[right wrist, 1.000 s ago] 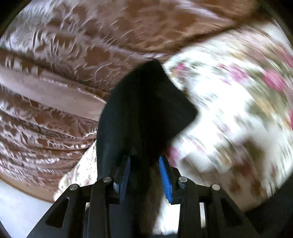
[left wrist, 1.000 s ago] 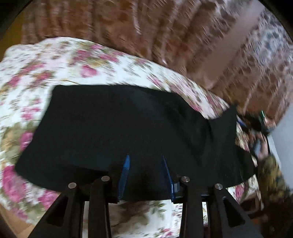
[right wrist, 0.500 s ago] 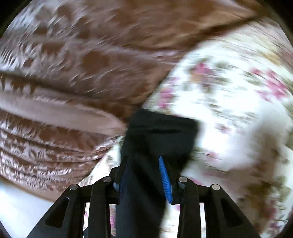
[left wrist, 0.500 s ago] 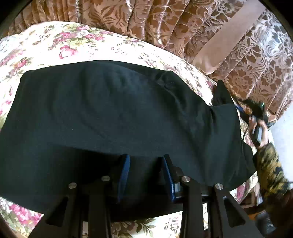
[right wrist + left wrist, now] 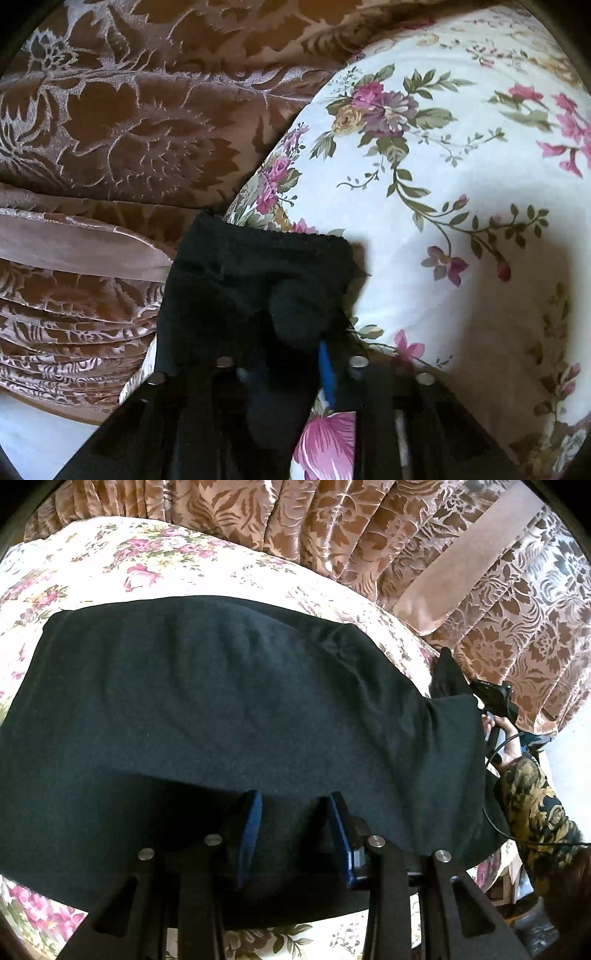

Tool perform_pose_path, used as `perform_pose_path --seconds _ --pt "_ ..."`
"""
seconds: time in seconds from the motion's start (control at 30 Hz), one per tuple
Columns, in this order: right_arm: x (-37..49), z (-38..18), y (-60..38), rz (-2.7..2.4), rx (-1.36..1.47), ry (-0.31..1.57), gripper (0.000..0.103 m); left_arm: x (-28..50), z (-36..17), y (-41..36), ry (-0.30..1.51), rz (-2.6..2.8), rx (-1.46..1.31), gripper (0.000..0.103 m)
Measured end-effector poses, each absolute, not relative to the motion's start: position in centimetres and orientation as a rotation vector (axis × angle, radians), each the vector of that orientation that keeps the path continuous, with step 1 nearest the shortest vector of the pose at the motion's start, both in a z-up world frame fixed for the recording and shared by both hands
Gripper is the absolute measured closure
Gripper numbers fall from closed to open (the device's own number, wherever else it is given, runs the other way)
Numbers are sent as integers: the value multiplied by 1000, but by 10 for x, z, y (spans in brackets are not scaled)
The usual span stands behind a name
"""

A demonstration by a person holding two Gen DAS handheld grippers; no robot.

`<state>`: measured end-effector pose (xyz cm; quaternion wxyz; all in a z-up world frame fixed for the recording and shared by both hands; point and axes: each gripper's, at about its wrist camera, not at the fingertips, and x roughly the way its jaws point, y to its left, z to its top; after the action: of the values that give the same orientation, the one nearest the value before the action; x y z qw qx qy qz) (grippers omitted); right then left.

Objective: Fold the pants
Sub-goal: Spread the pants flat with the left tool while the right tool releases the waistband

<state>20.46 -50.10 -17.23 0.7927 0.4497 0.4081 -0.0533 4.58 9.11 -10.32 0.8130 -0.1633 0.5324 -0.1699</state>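
— Pants point(image 5: 229, 701): where do they lie?
— Spread dark across the floral bedspread point(image 5: 155, 565), with patterned brown curtains point(image 5: 369, 528) behind the bed.
— And the left gripper point(image 5: 293, 825)?
— Its blue pads stand partly apart with the near edge of the cloth between them; whether they pinch it, I cannot tell.
— The right gripper point(image 5: 291, 373)?
— Its jaws are closing, and a bunched corner of the black fabric sits between them, at the bed's edge beside the curtain. A hand point(image 5: 504, 738) in a patterned sleeve point(image 5: 535, 805) carries it.
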Motion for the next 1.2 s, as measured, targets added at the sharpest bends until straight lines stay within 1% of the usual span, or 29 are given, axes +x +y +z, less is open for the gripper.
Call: perform_pose_path --seconds 0.1,0.23,0.37,0.47,0.57,0.67,0.83,0.87,1.0,1.13,1.17,1.2 --pt "195 -151 -498 -123 885 880 92 47 -103 91 1140 -368 -338 65" --pt "154 -95 -509 -123 818 807 92 50 -102 92 1145 -381 -333 65" --pt "80 -26 -528 -154 774 743 92 53 -102 93 1155 -395 -333 65" --pt "21 4 -541 -198 771 715 92 54 -100 94 1162 -403 -325 65" --pt "-39 18 -553 -263 783 684 93 53 -97 94 1168 -399 -299 65" --pt "-89 -2 -572 -324 856 700 93 53 -95 95 1172 -393 -294 65" --pt "-137 -71 -598 -432 1008 789 93 49 -93 101 1178 -369 -308 65" --pt "-148 -81 -600 -437 1043 779 94 49 -92 102 1178 -361 -304 65" --pt "-174 -89 -604 -451 1045 757 96 42 -84 108 1168 -354 -294 65" --pt "-182 -116 -609 -461 1104 780 96 32 -73 104 1131 -367 -300 65" --pt "-184 -118 -609 -452 1110 770 93 29 -69 101 1123 -374 -291 65" --pt "-185 -117 -607 -440 1116 752 92 25 -65 95 1109 -395 -278 65"
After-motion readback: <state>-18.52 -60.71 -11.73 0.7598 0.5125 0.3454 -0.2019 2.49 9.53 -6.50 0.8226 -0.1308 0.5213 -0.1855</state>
